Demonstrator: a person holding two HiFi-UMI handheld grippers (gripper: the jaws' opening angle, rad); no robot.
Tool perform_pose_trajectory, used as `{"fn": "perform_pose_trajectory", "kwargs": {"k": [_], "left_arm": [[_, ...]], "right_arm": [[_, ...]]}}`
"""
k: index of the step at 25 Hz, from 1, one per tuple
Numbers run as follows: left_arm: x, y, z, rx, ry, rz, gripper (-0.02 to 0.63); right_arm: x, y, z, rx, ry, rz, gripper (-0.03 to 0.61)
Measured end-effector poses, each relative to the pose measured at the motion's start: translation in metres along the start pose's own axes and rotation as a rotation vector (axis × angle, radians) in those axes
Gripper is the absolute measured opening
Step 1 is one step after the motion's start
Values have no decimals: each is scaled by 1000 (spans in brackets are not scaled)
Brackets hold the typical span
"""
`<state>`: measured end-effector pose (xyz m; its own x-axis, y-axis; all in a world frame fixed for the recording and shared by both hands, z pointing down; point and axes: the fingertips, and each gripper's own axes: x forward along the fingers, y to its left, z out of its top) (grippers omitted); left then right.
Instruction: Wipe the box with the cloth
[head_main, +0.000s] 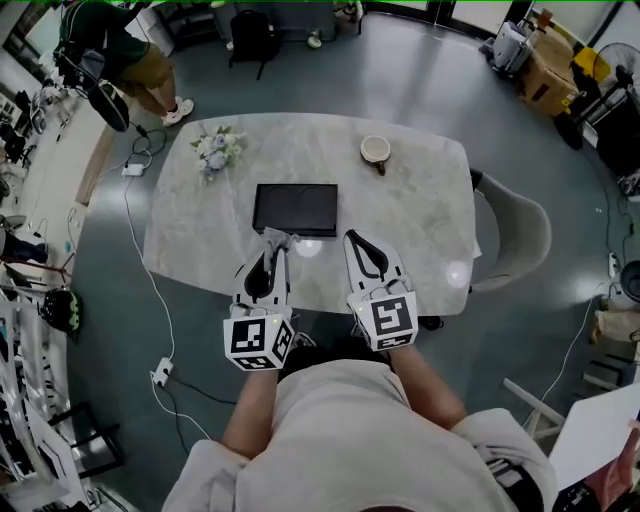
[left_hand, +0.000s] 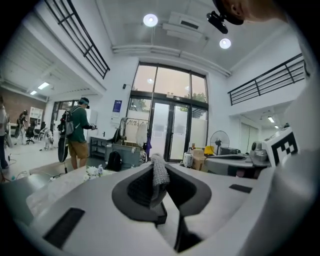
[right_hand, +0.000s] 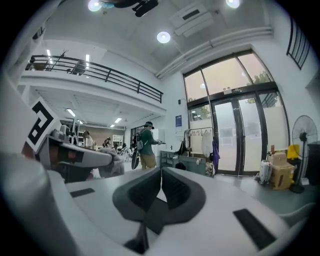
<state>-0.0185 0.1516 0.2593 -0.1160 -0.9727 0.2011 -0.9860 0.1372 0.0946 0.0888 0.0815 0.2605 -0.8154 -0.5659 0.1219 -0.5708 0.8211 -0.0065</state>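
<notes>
A flat black box (head_main: 295, 208) lies on the pale marble table (head_main: 420, 230), just beyond both grippers. My left gripper (head_main: 272, 246) is raised over the table's near edge and is shut on a grey cloth (head_main: 281, 237), a bunch of which sticks out past the tips. In the left gripper view the cloth (left_hand: 159, 172) stands pinched between the jaws of the left gripper (left_hand: 160, 186), which points about level into the room. My right gripper (head_main: 352, 240) is beside it, shut with nothing between its jaws, and the right gripper view shows the right gripper (right_hand: 161, 175) closed and bare.
A small bunch of flowers (head_main: 217, 148) sits at the table's far left and a cup (head_main: 376, 150) at the far middle. A grey chair (head_main: 515, 235) stands at the right end. A person (head_main: 130, 60) stands beyond the far left corner. Cables run along the floor on the left.
</notes>
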Motion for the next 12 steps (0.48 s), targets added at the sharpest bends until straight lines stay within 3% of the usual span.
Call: {"fn": "perform_pose_trajectory", "kwargs": {"k": [5, 12], "left_arm": [[-9, 11, 29, 40, -53, 2, 60], [-23, 13, 59, 72, -148, -16, 61]], "right_arm": [[1, 5, 29, -54, -34, -30, 31], [-11, 9, 56, 24, -116, -69, 31]]}}
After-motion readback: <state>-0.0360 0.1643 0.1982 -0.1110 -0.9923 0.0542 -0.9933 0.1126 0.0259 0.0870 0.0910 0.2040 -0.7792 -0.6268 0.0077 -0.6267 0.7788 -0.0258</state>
